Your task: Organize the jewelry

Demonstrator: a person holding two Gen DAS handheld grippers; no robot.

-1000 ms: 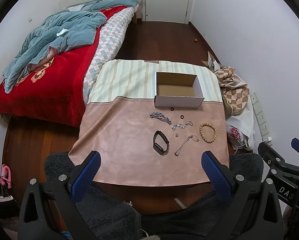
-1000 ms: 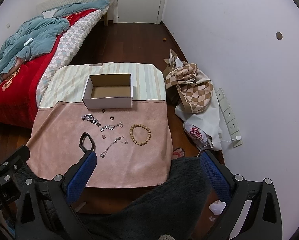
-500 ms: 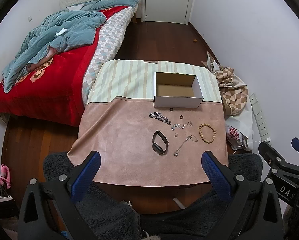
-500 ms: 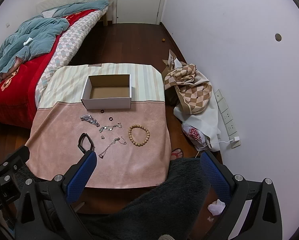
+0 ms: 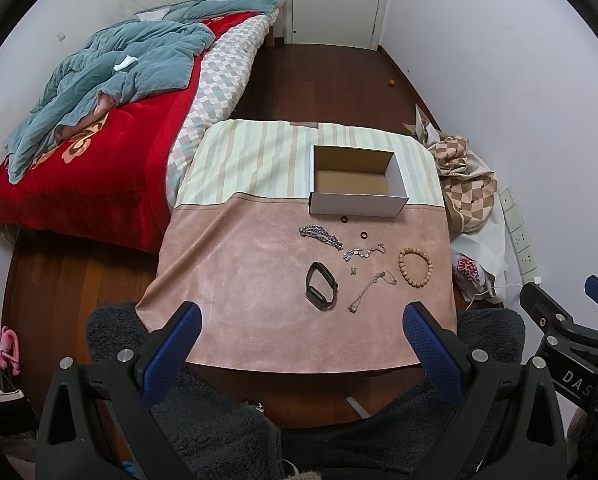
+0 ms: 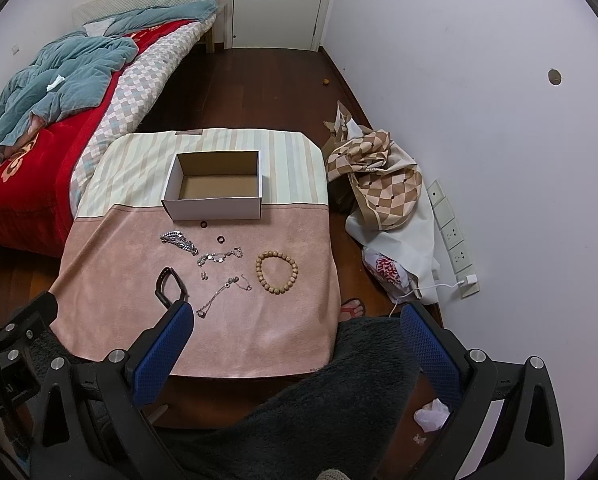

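An empty white cardboard box [image 5: 355,194] [image 6: 215,196] stands on a small table covered with a pink and striped cloth [image 5: 239,264] [image 6: 111,264]. In front of it lie a wooden bead bracelet [image 5: 415,268] [image 6: 277,272], a black band [image 5: 321,286] [image 6: 167,282], a chunky silver chain [image 5: 321,236] [image 6: 179,242], two thinner silver chains [image 5: 365,251] [image 5: 371,290], and two small dark rings [image 5: 343,219] [image 5: 363,235]. My left gripper [image 5: 301,344] and right gripper [image 6: 297,344] hang high above the table's near edge, both open and holding nothing.
A bed with a red cover and teal blanket [image 5: 99,112] runs along the left. A checked cloth heap [image 6: 383,176] and a plastic bag [image 6: 389,272] lie by the right wall. A dark fleecy garment [image 6: 319,400] fills the foreground. A white door [image 5: 335,0] stands at the far end.
Both views have shifted slightly, so the table sits a little lower and farther off. Nothing on the table has moved, and both grippers stay open.
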